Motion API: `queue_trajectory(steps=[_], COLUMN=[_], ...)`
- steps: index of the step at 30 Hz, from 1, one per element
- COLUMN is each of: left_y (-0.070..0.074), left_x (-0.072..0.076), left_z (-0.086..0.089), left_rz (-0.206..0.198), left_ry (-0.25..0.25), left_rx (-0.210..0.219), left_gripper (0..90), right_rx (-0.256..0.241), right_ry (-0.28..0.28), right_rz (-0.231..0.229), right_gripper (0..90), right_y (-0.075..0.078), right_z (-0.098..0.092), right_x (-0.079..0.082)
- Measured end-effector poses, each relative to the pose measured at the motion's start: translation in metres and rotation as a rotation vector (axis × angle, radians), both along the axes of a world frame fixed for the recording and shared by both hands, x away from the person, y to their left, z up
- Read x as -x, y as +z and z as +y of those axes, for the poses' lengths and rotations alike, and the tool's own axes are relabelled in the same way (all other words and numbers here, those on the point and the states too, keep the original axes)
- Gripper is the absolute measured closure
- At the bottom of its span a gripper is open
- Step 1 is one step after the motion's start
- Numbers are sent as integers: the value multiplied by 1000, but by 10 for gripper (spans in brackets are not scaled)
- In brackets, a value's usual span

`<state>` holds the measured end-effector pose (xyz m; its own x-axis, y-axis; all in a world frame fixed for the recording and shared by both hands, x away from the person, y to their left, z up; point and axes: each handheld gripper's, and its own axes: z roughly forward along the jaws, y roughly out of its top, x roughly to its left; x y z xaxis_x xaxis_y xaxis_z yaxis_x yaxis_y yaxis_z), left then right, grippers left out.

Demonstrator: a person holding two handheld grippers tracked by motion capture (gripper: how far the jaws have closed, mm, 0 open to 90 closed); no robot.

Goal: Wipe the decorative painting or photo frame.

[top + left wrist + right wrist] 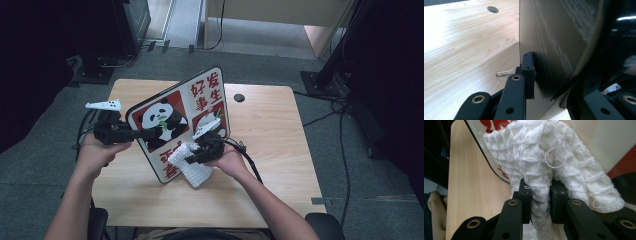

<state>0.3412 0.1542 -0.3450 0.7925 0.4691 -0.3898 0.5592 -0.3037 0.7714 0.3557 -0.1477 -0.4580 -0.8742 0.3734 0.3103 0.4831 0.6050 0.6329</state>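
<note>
A rounded board [180,112] printed with a panda and red characters stands tilted on the wooden table [270,130], one corner down. My left gripper [150,132] is shut on the board's left edge. In the left gripper view, the board's plain back [554,37] sits between the jaws of that gripper [554,82]. My right gripper [192,159] is shut on a white knitted cloth [192,170], which rests against the lower front of the board. In the right gripper view, the cloth [544,157] bunches up out of the right gripper [541,197] and covers the board's printed face [621,160].
A round cable hole [239,97] lies in the table behind the board. A thin bent wire [505,73] lies on the wood beside the left jaw. Black stands [330,65] and cables [340,115] sit on the grey floor around the table.
</note>
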Motion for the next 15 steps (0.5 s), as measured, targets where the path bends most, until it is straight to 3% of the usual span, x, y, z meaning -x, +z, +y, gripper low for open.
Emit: queue_trajectory(steps=[15], left_y=[0], left_x=[-1], left_z=[0], left_rz=[6], left_ry=[-3], left_rx=[1], left_gripper=[756], right_rx=[15], right_ry=[-5], right_rz=[24], right_gripper=[754], right_y=[-15], right_z=[-2], right_x=[2])
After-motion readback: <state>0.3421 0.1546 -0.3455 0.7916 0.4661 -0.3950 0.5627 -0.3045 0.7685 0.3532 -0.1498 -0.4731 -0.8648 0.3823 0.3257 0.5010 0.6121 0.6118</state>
